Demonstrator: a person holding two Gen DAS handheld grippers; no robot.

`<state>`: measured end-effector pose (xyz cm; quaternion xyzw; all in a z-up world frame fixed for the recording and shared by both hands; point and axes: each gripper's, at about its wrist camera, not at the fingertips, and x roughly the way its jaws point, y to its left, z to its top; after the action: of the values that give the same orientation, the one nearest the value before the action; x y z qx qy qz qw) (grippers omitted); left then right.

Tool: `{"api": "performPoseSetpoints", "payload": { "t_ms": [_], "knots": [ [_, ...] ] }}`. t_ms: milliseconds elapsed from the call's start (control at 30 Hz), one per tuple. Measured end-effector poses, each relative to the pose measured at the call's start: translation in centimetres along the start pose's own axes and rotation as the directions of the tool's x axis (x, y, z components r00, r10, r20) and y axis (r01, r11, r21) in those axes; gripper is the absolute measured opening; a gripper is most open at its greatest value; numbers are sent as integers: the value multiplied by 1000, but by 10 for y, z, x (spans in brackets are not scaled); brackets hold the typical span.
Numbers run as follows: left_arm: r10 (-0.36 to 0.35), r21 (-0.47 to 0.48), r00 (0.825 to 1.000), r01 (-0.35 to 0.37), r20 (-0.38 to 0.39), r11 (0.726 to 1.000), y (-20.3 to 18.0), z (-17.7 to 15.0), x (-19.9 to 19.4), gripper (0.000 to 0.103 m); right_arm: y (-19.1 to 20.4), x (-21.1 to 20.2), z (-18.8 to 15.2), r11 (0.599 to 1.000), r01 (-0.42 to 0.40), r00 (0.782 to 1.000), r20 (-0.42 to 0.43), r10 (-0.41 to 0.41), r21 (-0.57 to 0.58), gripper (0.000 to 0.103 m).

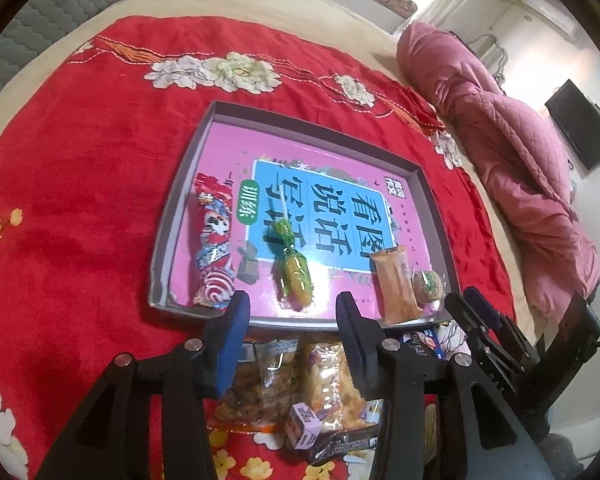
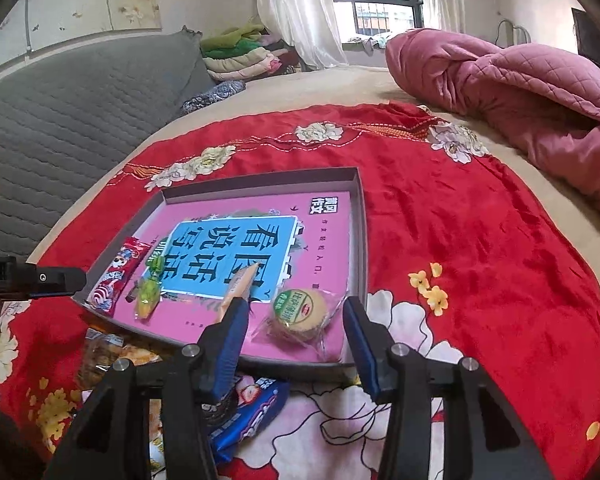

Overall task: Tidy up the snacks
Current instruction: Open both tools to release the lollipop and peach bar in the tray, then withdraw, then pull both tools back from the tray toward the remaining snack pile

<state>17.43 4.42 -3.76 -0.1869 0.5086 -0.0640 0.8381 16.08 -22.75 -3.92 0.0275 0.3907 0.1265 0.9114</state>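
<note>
A shallow grey tray [image 1: 172,216] [image 2: 362,236] with a pink printed floor lies on the red cloth. Along its near edge lie a red-white-blue candy pack [image 1: 214,248] [image 2: 114,278], a green-yellow lollipop [image 1: 292,270] [image 2: 146,296], an orange wafer pack [image 1: 396,284] [image 2: 240,286] and a round green-labelled cookie [image 1: 430,284] [image 2: 300,314]. My left gripper [image 1: 292,314] is open and empty above loose snack bags [image 1: 260,384] and a small pink box [image 1: 303,426] in front of the tray. My right gripper [image 2: 296,320] [image 1: 474,308] is open and empty, its jaws either side of the cookie, above a blue cookie pack [image 2: 248,412].
The red flowered cloth [image 2: 460,220] covers a beige bed. A pink quilt [image 2: 520,84] [image 1: 512,168] is heaped at the right. A grey padded headboard [image 2: 80,100] runs along the left. Folded clothes [image 2: 240,56] sit at the back by the window.
</note>
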Motion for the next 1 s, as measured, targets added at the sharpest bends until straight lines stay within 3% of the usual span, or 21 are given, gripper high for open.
{"api": "performPoseSetpoints", "payload": {
  "t_ms": [200, 1000],
  "knots": [
    [12, -14, 1000, -12, 9, 1000, 9, -4, -11, 47, 6, -13, -1, 1000, -14, 1000, 9, 14, -3, 56],
    [60, 0, 998, -60, 37, 998, 14, -22, -40, 48, 22, -51, -3, 999, -37, 999, 3, 37, 25, 57]
  ]
}}
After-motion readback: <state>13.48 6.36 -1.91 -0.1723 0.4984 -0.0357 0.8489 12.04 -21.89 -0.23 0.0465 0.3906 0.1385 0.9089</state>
